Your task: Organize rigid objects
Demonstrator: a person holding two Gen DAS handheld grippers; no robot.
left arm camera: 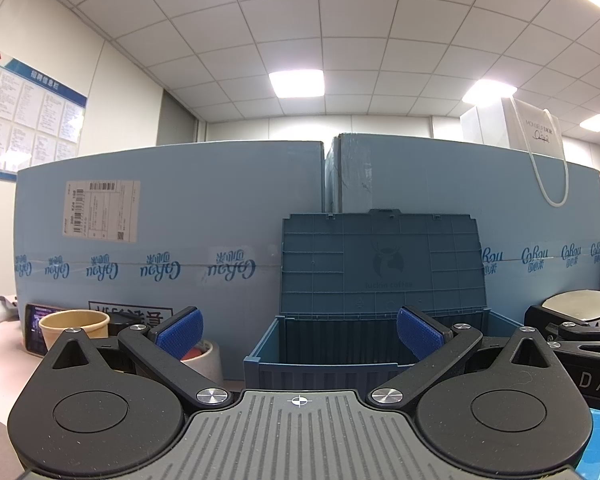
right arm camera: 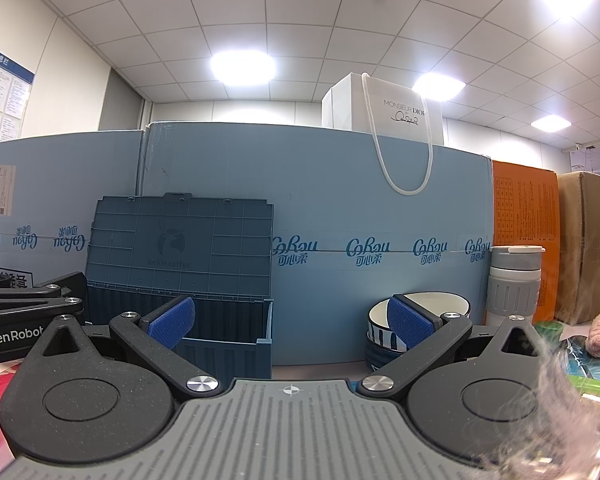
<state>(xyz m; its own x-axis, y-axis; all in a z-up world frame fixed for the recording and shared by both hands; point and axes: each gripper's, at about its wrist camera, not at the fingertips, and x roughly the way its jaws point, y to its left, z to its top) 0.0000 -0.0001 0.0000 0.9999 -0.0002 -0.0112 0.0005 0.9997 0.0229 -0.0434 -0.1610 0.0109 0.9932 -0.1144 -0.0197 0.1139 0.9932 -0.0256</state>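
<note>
Left wrist: left gripper (left arm camera: 299, 332) spread, empty, facing the open blue storage box (left arm camera: 332, 364) — lid up, nothing visible inside. Paper cup (left arm camera: 76, 323) and tape roll (left arm camera: 207, 354) sit loose to its left.

Right wrist: right gripper (right arm camera: 291, 322) spread, empty. Stacked bowls (right arm camera: 380, 340) and flask (right arm camera: 514, 286) stand right of the box — nothing packed yet, judging by this.
</note>
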